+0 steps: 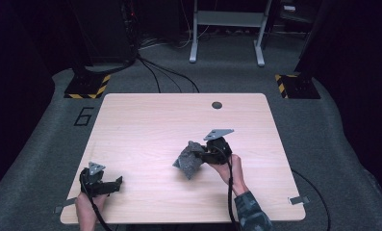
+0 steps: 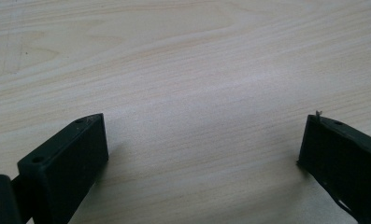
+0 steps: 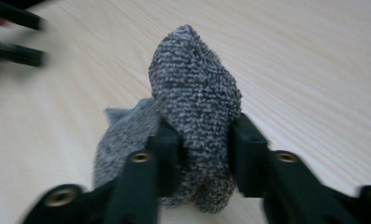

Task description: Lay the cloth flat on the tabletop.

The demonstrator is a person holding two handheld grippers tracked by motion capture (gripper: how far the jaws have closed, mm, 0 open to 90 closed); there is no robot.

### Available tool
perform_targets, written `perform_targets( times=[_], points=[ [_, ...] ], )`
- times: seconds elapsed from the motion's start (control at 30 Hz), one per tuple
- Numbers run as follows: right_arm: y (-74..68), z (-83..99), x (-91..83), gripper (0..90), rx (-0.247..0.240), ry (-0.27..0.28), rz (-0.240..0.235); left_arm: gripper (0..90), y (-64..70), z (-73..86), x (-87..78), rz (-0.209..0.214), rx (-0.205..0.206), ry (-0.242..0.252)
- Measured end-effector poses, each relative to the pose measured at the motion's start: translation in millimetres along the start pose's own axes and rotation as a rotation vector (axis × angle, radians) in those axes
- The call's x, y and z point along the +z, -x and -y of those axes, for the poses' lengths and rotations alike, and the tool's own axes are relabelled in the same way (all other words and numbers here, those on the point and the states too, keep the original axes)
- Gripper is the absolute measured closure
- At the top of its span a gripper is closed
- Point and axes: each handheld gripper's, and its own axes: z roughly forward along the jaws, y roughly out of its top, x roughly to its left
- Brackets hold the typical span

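Observation:
A grey speckled sock [image 1: 189, 160] is bunched up near the middle of the wooden table [image 1: 145, 125]. My right gripper [image 1: 204, 155] is shut on it from the right side. In the right gripper view the sock [image 3: 192, 98] bulges up between the two black jaws, which pinch its lower part, while the rest trails down toward the table. My left gripper [image 1: 117, 182] rests low at the table's front left corner, held by a hand. Its jaws stand wide apart over bare wood, with nothing between the fingertips [image 2: 92, 133].
A small dark round hole [image 1: 217, 105] sits near the table's far edge. Cables [image 1: 159, 72] run across the grey floor beyond it, with black-and-yellow striped bases [image 1: 87, 86] at both far corners. A white frame [image 1: 227, 29] stands behind.

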Motion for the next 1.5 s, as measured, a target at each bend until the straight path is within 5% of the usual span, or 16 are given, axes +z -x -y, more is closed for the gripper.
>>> perform_targets(
  times=[0.1, 0.2, 0.23, 0.5, 0.7, 0.83, 1.03, 1.23, 1.5],
  points=[
    [11.4, 10.9, 23.1, 40.8, 0.045, -0.064, 0.030, 1.2, 0.0, 0.0, 0.0, 0.000, 0.000, 0.001],
    [14.0, 16.6, 19.3, 31.3, 0.067, -0.042, 0.037, 1.2, 0.0, 0.0, 0.0, 0.000, 0.000, 0.000],
    [11.8, 17.8, 1.8, 24.0, 0.071, -0.002, 0.070, 1.2, 0.2, 0.2, 0.5, -0.003, -0.001, 0.007],
    [-14.2, 17.5, -31.1, 24.0, 0.019, 0.033, 0.120, 1.1, 0.6, -0.3, 0.4, -0.006, -0.005, 0.002],
    [-46.3, 19.2, -22.7, 31.8, -0.043, 0.005, 0.105, 2.1, 4.4, -10.5, -0.7, -0.016, -0.022, -0.041],
    [-54.3, 15.8, -11.5, 36.4, -0.048, -0.019, 0.116, 3.3, 19.8, -23.1, -4.7, 0.096, -0.032, 0.043],
    [-66.8, 0.5, 20.7, 48.9, -0.090, -0.104, 0.171, 9.9, 69.3, -48.6, 5.8, 0.332, 0.061, 0.072],
    [-64.8, -1.2, 35.5, 54.9, -0.079, -0.144, 0.180, 15.9, 108.7, -62.0, 22.6, 0.434, 0.150, 0.059],
    [-61.1, 0.4, 43.4, 59.8, -0.068, -0.156, 0.203, 27.3, 139.3, -77.4, 40.9, 0.515, 0.219, 0.053]
  ],
)
